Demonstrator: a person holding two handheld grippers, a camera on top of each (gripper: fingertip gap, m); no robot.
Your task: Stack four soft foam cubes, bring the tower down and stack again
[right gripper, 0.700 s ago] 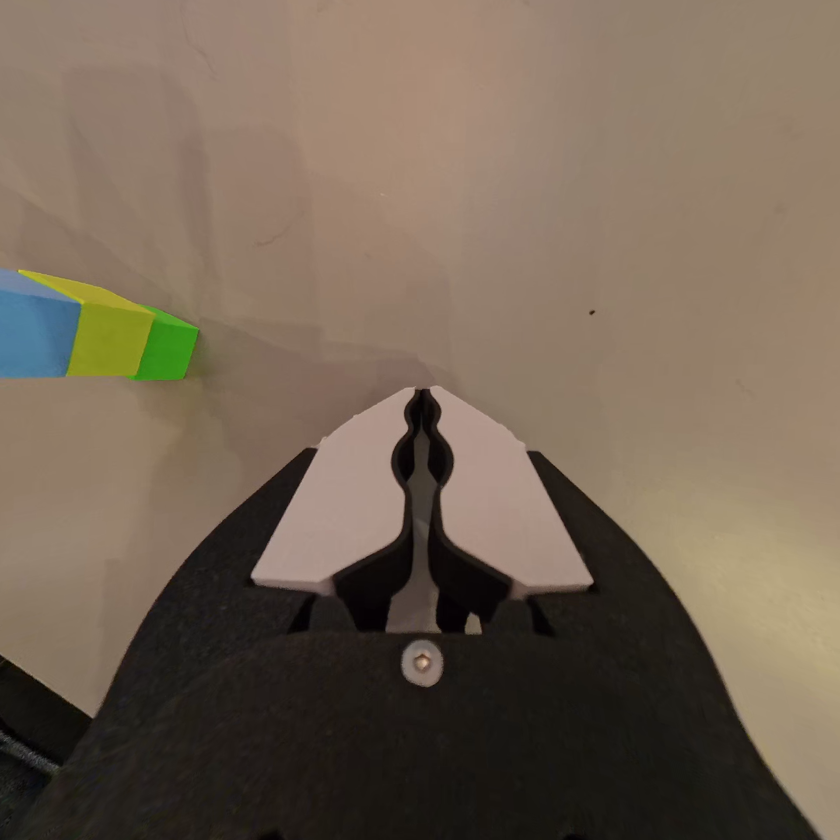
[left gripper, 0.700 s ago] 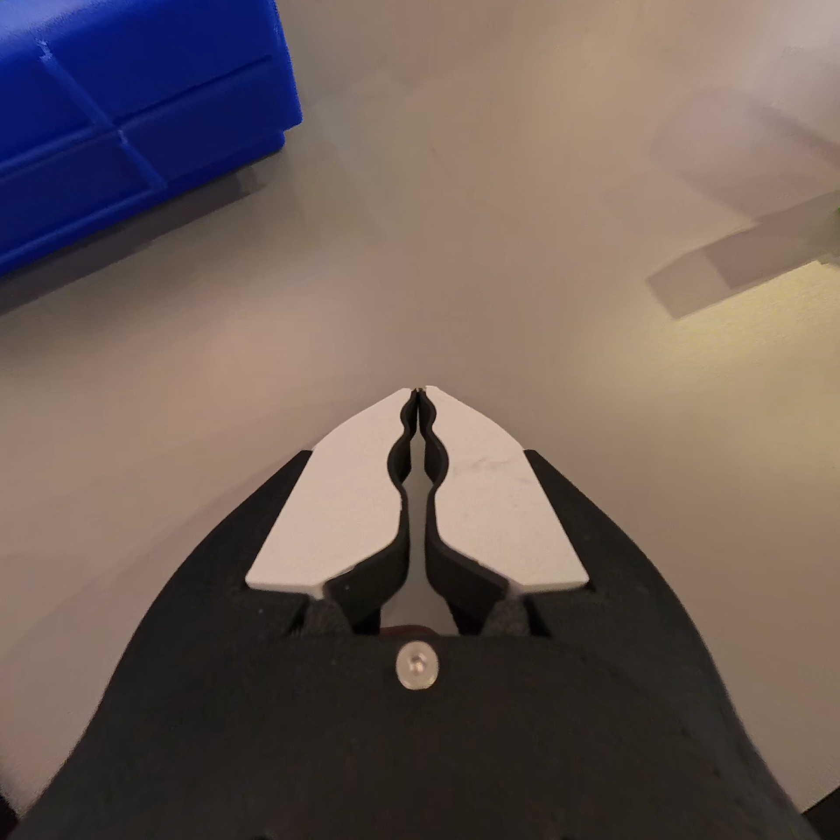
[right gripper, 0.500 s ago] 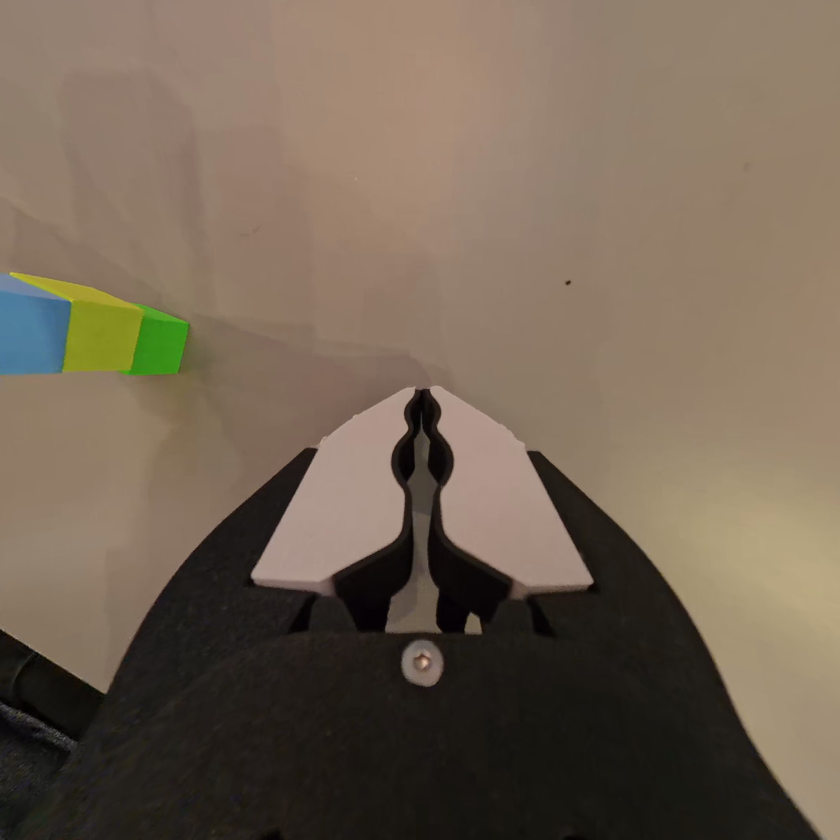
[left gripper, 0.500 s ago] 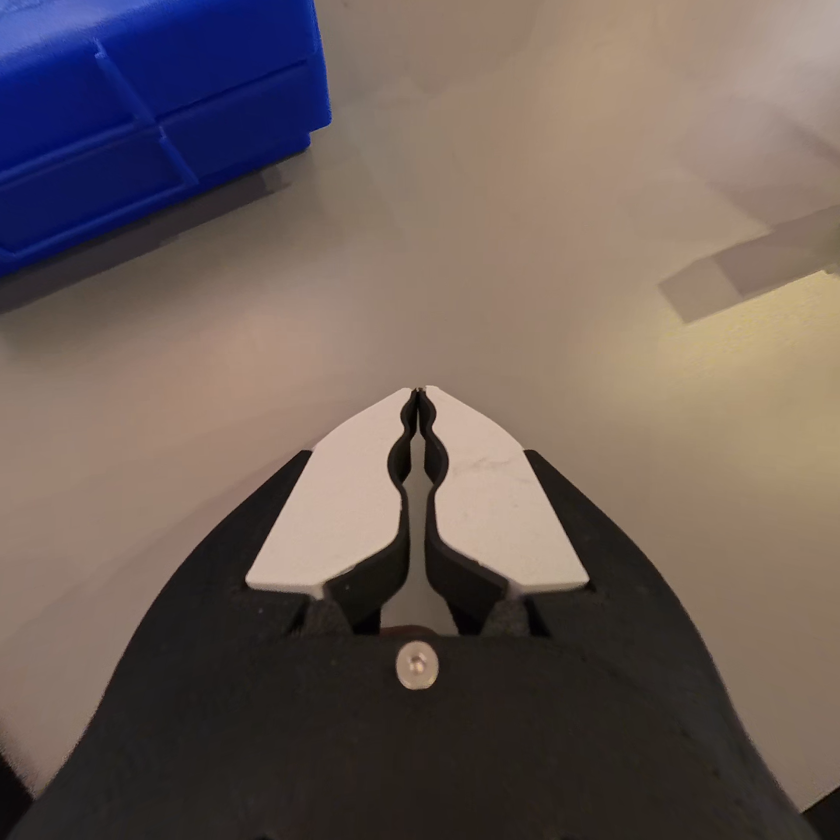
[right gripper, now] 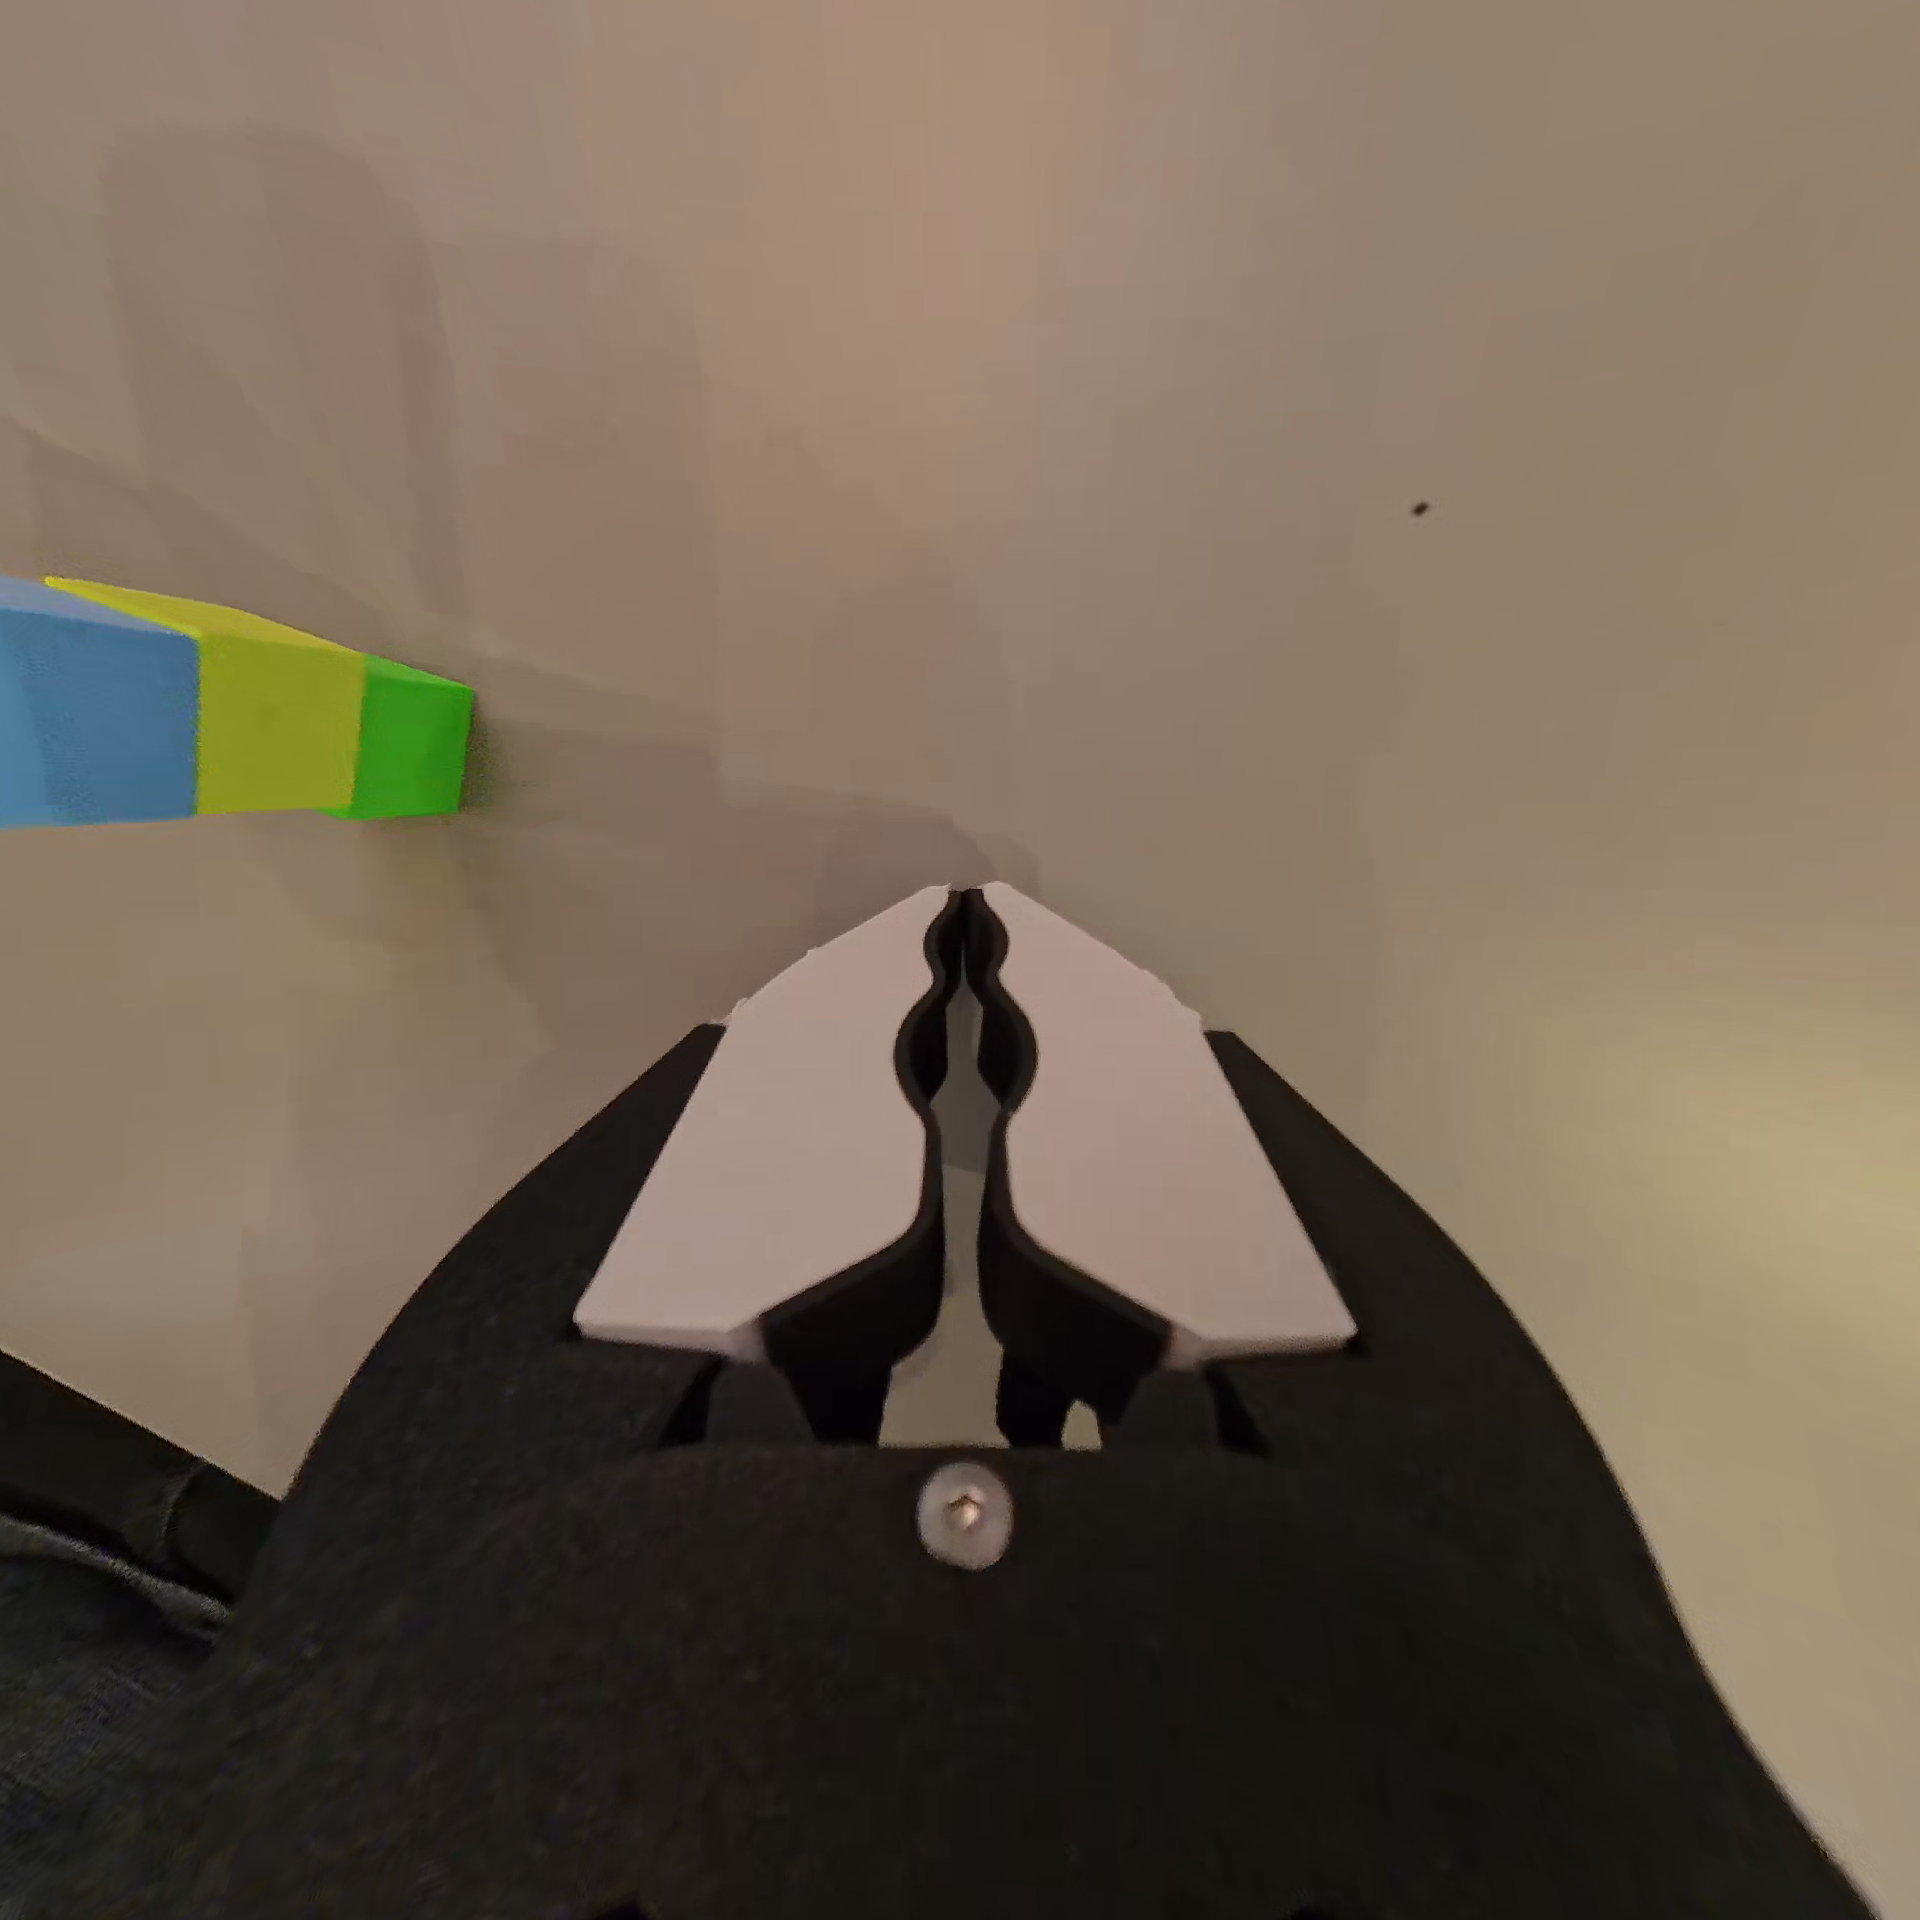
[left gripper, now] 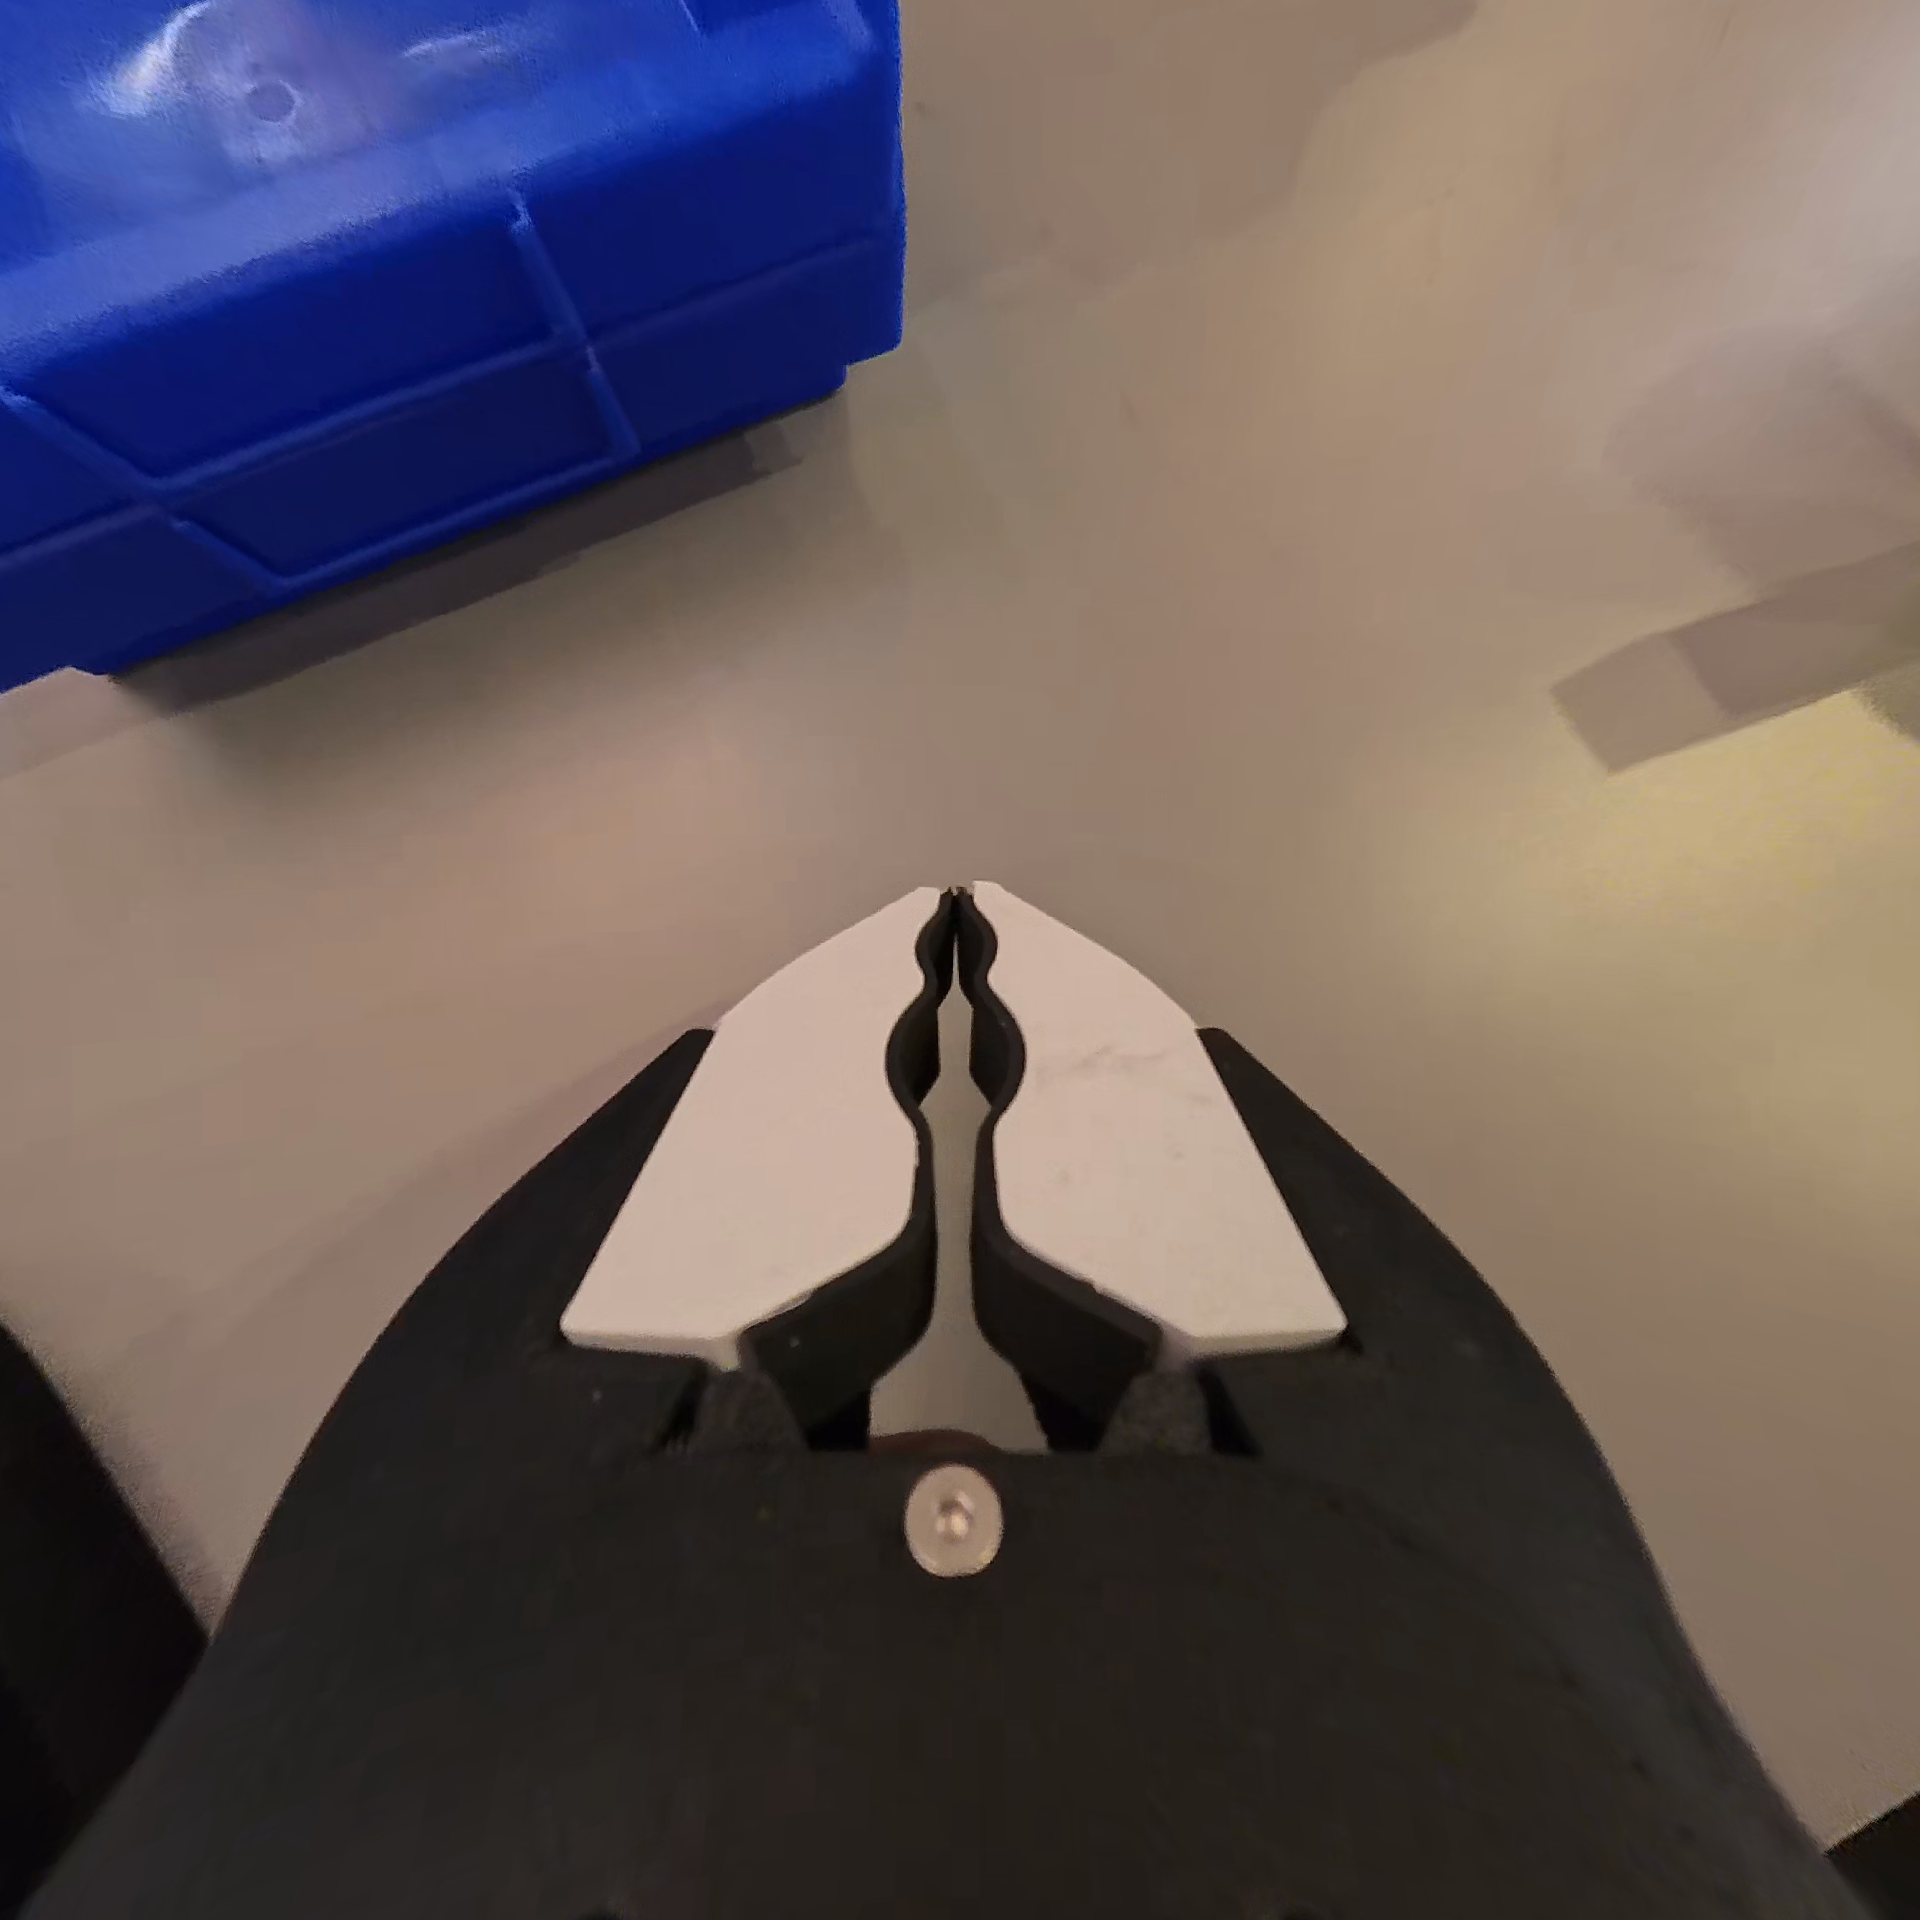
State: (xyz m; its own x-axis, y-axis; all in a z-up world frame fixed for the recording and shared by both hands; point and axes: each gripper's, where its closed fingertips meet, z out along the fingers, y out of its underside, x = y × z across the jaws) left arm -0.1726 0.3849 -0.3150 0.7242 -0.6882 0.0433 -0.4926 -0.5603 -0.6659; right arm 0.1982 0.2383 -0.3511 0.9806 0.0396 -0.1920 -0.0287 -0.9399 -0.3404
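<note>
A stack of foam cubes shows at the left edge of the right wrist view: a green cube (right gripper: 410, 750) at the table end, a yellow-green cube (right gripper: 275, 727) against it, then a light blue cube (right gripper: 94, 717), cut off by the frame edge. My right gripper (right gripper: 964, 891) is shut with nothing between its pads, to the right of the stack and apart from it. My left gripper (left gripper: 956, 889) is shut with nothing between its pads, above the bare table. No cube shows in the left wrist view.
A blue plastic bin (left gripper: 416, 291) stands at the upper left of the left wrist view. The pale table (right gripper: 1351, 727) fills both views. Dark cloth (right gripper: 94, 1621) lies at the lower left of the right wrist view. My hands' fingertips stand some 40 cm from each other.
The left view has shifted, so the blue bin now sits nearer and further right. In the right view the cube stack has shifted a little to the right. Both grippers stay shut.
</note>
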